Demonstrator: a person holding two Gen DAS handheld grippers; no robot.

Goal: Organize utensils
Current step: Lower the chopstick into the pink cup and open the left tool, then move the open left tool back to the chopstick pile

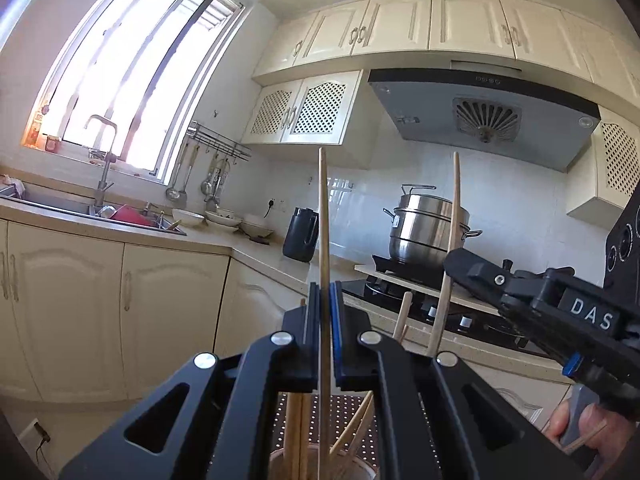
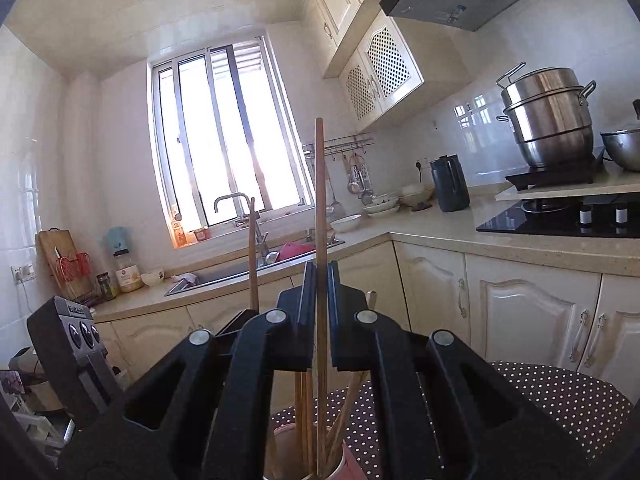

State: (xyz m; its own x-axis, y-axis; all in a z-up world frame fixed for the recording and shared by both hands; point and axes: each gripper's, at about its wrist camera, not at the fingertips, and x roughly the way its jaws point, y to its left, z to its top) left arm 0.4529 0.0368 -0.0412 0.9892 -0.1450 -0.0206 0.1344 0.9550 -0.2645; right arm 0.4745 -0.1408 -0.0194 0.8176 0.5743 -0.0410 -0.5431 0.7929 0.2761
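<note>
The left hand-held gripper [image 1: 325,300] is black with blue pads. It holds a pale tan chopstick [image 1: 323,216]. Below it stands a whitish cup [image 1: 280,466] on a dark brown cloth with white dots [image 1: 348,412]. The right hand-held gripper [image 2: 319,280] is black; its chopstick [image 2: 319,200] is reddish brown. Beyond them, cream cabinets [image 2: 520,312], a beige worktop [image 2: 440,228] and a silver steel pot [image 2: 548,120].

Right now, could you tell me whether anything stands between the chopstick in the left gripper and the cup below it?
Nothing visible does. The left gripper holds its chopstick upright, directly over the cup; only other chopsticks already stand inside.
</note>
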